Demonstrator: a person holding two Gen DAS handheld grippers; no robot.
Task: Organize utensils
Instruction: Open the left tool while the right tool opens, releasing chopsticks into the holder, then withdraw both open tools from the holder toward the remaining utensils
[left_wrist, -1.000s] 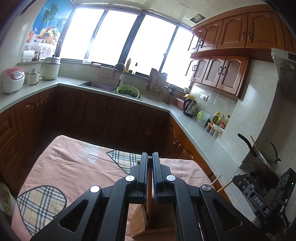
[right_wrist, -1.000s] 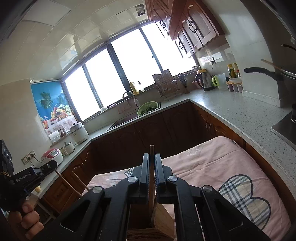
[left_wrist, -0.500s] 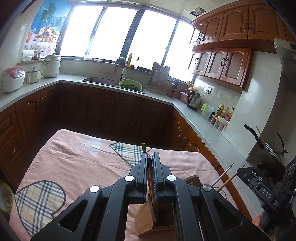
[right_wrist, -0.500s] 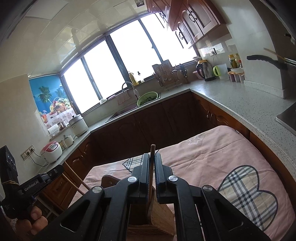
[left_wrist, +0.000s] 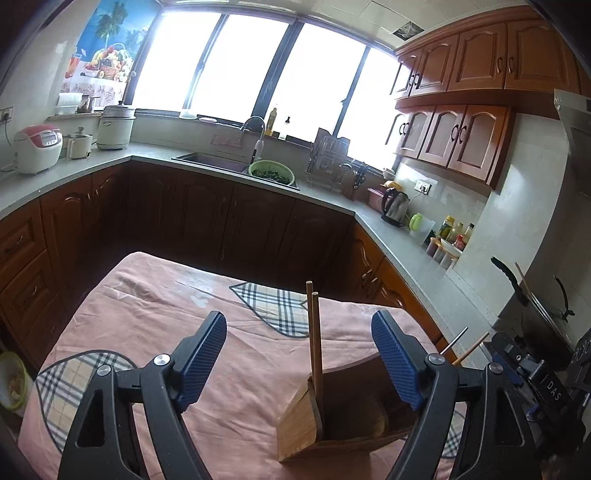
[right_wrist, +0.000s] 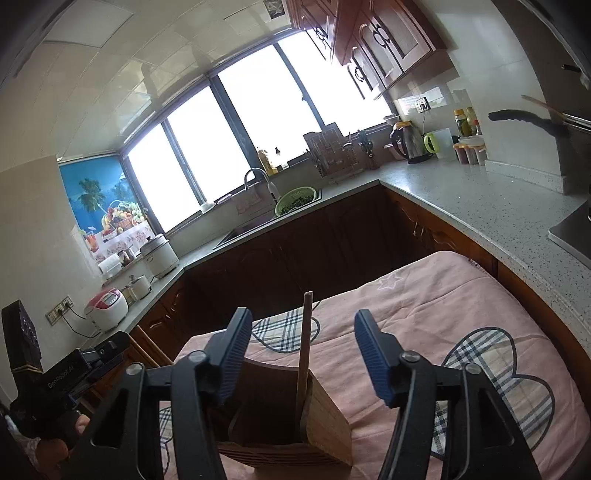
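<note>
Left gripper (left_wrist: 299, 363): we have it with jaws spread, just been opening; two chopsticks (left_wrist: 314, 332) stand between the pads, touched by neither.
Right gripper (right_wrist: 303, 354): ours too, jaws spread, just been opening; one chopstick (right_wrist: 303, 339) stands free between the pads.
Holder (left_wrist: 325, 421): wooden, on the pink cloth (left_wrist: 155, 317); we see the sticks upright in it.
Writing: we read "DAS" on the right gripper's body in the left view, and "GenRobot.AI" on the left gripper's body in the right view.
Counter (left_wrist: 406, 251): kettle (left_wrist: 395, 205), jars; labels too small to read.
Far: green colander (left_wrist: 271, 173) by the sink, fruit poster (left_wrist: 107, 48) beside the window.
</note>
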